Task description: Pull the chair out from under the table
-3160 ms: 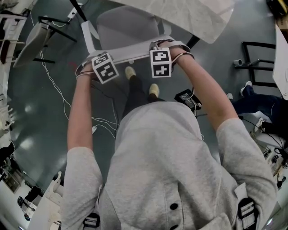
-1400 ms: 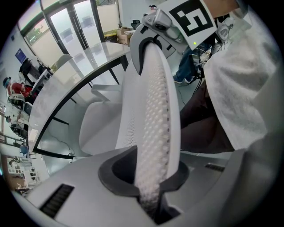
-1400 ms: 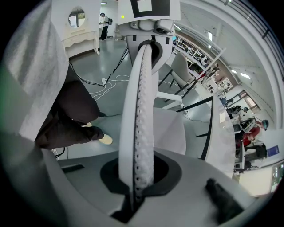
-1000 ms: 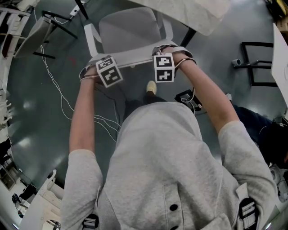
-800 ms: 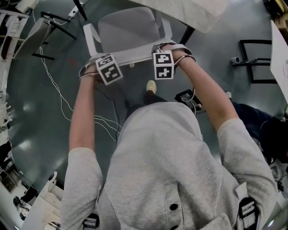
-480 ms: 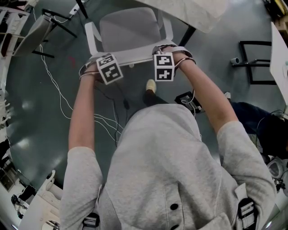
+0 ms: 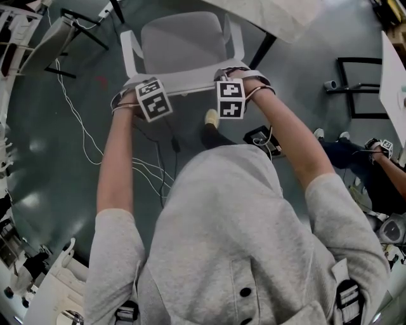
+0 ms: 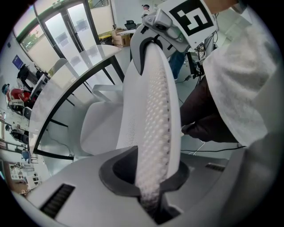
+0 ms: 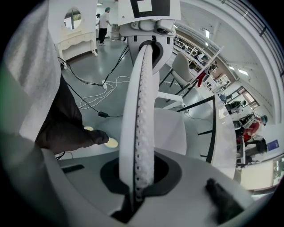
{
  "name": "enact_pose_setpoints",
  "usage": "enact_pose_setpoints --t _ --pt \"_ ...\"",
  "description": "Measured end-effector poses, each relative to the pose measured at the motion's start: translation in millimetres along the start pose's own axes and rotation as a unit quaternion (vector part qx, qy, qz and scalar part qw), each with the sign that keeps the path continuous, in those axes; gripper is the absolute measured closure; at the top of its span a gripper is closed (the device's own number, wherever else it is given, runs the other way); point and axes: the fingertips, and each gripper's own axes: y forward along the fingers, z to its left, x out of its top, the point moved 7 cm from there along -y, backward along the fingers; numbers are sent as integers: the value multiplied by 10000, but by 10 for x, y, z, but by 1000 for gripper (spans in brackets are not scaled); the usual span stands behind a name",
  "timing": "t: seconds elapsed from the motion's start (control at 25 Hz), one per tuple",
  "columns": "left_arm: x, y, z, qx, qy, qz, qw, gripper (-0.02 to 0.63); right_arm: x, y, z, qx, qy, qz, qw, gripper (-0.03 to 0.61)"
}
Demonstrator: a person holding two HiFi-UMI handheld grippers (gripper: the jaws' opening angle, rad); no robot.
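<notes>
— Where are the grippers?
— Left gripper (image 8: 153, 195) and right gripper (image 9: 135, 195) are clamped on the chair (image 7: 184, 44) back's top edge, the left's jaws just eased wider.
— The chair?
— On the floor (image 7: 63, 159), far seat corner under the table (image 7: 273, 16) edge.

Glossy grey floor (image 7: 44, 165), white cables (image 7: 81, 135) trailing across it, black metal frame (image 7: 347, 86) at right, glazed doors (image 8: 66, 35) admitting daylight, white dresser (image 9: 77, 42) with oval mirror, ceiling strip lights (image 9: 242, 72).
</notes>
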Motion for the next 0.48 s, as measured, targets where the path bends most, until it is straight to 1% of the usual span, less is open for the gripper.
enact_pose_setpoints --t 0.48 --pt "-1 -26 -210 10 -56 6 10000 541 13 -71 180 106 -14 -5 9999 551"
